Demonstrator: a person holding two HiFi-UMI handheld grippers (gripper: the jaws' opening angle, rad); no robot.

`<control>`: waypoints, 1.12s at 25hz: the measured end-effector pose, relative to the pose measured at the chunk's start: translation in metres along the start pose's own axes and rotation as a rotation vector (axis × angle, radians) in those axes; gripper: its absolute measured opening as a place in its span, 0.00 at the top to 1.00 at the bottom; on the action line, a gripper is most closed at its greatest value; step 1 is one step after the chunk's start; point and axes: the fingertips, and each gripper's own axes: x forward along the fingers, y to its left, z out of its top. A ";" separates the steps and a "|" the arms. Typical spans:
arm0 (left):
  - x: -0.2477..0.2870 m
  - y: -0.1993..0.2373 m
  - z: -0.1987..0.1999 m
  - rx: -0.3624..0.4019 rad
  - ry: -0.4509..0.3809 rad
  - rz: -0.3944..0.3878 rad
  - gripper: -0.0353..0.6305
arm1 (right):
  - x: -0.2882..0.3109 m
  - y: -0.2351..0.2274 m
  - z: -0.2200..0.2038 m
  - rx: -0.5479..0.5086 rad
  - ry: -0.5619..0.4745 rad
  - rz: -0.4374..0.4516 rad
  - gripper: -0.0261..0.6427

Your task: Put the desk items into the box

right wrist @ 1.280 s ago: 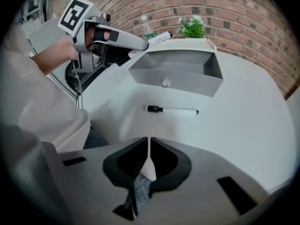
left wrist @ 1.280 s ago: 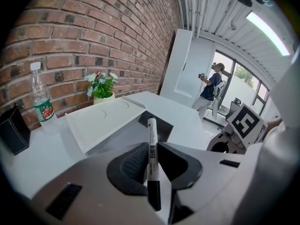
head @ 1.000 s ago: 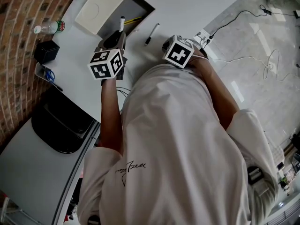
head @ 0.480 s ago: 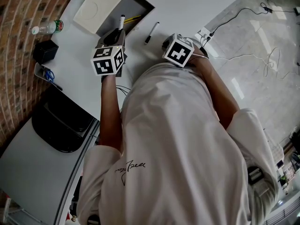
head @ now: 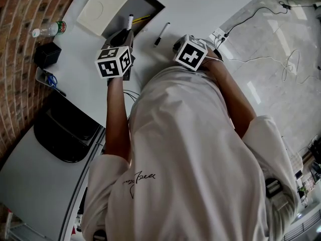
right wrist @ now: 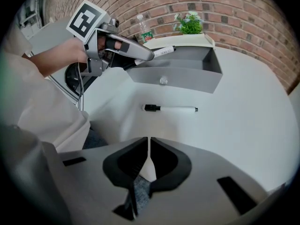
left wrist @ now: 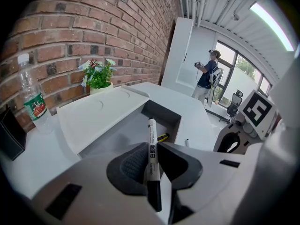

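Eased slightly up-frame toward box (head: 149,7): left gripper (left wrist: 152,165) fingers clamped on marker (left wrist: 151,142), probably light, stiff, slick. Right gripper (right wrist: 147,156) fingers closed, empty; spare marker (right wrist: 171,108) best pinched mid-barrel.

Items in view, apart from the job in hand:
- Brick wall (head: 20,59), running down the left edge of the head view.
- Clear water bottle (head: 47,30) with a green label, upper left, upright on the white desk (head: 200,4) near the wall.
- Potted plant (left wrist: 98,74), green with pale flowers, against the bricks, left of centre in the left gripper view.
- Power strip (head: 218,36) and loose cables (head: 281,64) on the pale floor, upper right.
- Person (left wrist: 205,76) standing far off by the windows (left wrist: 243,74), with an office chair (left wrist: 233,108) beside them.
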 end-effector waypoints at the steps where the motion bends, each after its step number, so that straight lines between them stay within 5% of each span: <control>1: 0.000 0.000 0.000 -0.002 0.001 0.000 0.85 | 0.000 0.000 0.000 -0.001 0.001 0.001 0.90; 28: 0.007 0.005 -0.002 -0.040 0.021 0.000 0.85 | 0.002 -0.002 0.000 -0.002 0.006 0.014 0.90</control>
